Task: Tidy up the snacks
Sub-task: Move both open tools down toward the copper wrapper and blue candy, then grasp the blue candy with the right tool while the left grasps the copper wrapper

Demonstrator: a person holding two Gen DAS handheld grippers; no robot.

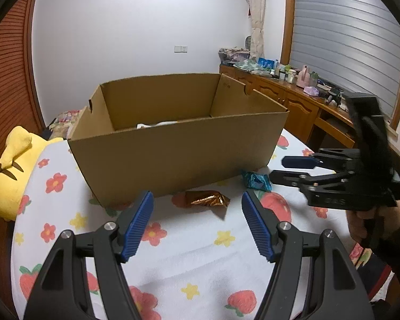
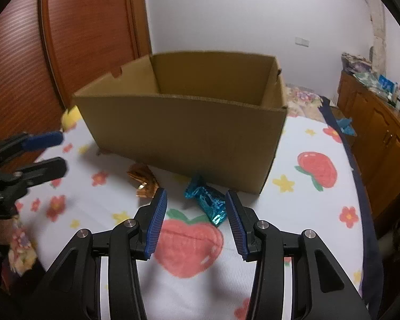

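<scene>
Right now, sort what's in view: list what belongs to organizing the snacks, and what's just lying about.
Belongs to the job:
- brown foil snack
- blue foil snack
- cardboard box
- left gripper, open
- right gripper, open

Just lying about:
- yellow plush toy
- clutter on the wooden cabinet
- strawberry-print bedsheet

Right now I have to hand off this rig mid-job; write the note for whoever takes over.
Left gripper: open, empty, lined up on the brown foil snack.
Right gripper: open, empty, its fingers either side of the blue foil snack, not closed on it.
Both snacks lie on the strawberry-print sheet, just in front of the cardboard box.
Done: something white already lies inside the box; I cannot tell what.
Left: grasp each snack, lift it over the near wall, drop it into the box.
</scene>
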